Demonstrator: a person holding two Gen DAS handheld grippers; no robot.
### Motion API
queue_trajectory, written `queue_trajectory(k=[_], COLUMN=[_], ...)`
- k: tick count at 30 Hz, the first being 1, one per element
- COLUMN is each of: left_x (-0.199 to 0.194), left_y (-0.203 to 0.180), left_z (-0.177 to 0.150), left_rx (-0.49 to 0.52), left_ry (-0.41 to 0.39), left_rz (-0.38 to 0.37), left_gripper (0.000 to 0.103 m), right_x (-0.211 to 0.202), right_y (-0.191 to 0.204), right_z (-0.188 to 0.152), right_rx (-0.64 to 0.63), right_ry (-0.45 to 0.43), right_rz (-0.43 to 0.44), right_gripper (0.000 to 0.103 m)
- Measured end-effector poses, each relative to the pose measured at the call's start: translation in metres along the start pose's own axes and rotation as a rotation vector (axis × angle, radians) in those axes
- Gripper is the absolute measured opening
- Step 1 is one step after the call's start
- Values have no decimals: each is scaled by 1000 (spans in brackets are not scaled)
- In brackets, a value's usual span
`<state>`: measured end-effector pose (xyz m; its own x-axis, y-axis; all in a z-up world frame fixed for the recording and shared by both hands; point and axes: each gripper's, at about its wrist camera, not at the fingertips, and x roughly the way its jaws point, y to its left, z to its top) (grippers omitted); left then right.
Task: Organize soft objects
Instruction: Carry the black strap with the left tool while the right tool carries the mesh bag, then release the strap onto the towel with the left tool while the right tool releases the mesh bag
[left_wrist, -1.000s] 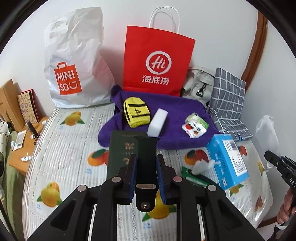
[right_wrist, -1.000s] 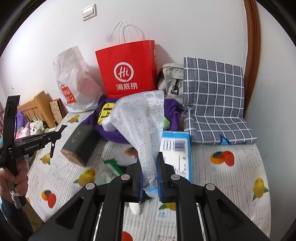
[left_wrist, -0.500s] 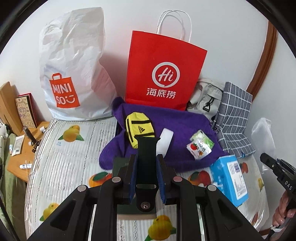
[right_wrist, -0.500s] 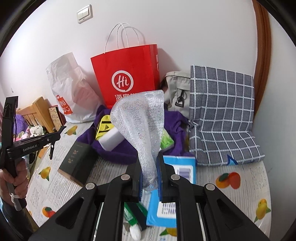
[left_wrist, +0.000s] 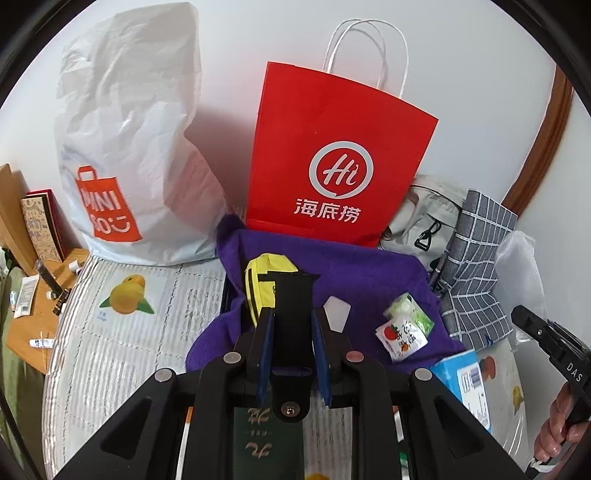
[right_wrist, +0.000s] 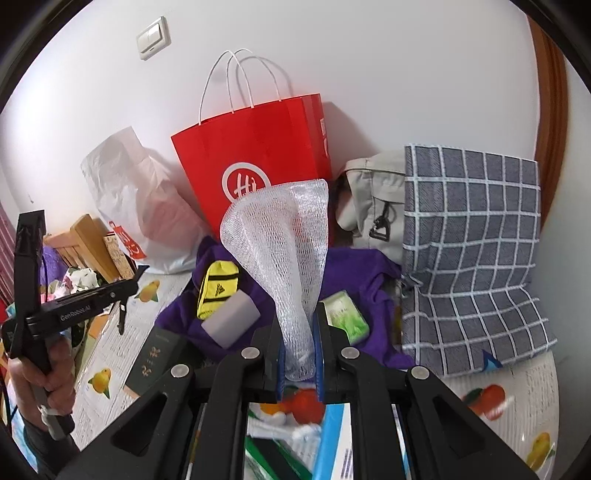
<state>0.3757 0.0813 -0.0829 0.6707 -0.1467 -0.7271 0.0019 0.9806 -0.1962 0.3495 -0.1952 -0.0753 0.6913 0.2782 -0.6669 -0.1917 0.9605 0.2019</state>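
My left gripper (left_wrist: 291, 317) is shut on a black strap (left_wrist: 293, 295) that sticks up between its pads. It hovers over the near edge of a purple cloth (left_wrist: 369, 280) spread on the fruit-print bed. On the cloth lie a yellow pouch (left_wrist: 258, 280), a white sponge block (left_wrist: 337, 312) and a snack packet (left_wrist: 402, 332). My right gripper (right_wrist: 298, 321) is shut on a white foam mesh sleeve (right_wrist: 284, 251) that fans out upward. It is also over the purple cloth (right_wrist: 354, 273), with a green tissue pack (right_wrist: 345, 317) just to its right.
A red paper bag (left_wrist: 332, 166) and a white plastic bag (left_wrist: 129, 147) stand against the wall behind the cloth. A beige backpack (right_wrist: 373, 199) and a grey checked cushion (right_wrist: 469, 251) lie at the right. A dark green box (right_wrist: 155, 358) and a blue box (left_wrist: 461, 376) lie near me.
Both grippers have moved forward over the bed toward the purple cloth and the bags, each keeping its hold. The green box and blue box have slid under and behind the fingers.
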Motion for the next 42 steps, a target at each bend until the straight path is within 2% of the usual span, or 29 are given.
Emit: queue_trajectory(k=[12, 18, 23, 29, 42], left_x=[34, 60, 81, 92, 113], left_y=[-12, -4, 6, 19, 18], left_z=[25, 22, 21, 20, 13], left_rx=[6, -16, -31, -48, -38], left_ry=[20, 44, 85, 110, 170], left_rz=[6, 8, 16, 35, 44], left_gripper=[20, 20, 20, 20, 20], right_x=[37, 65, 94, 121, 152], right_y=[-2, -12, -26, -43, -50], right_z=[26, 32, 27, 19, 5], right_rx=[-22, -17, 18, 51, 51], right_ry=[8, 38, 104, 188, 279], right_rz=[-4, 2, 25, 4, -39], right_gripper=[12, 12, 12, 12, 13])
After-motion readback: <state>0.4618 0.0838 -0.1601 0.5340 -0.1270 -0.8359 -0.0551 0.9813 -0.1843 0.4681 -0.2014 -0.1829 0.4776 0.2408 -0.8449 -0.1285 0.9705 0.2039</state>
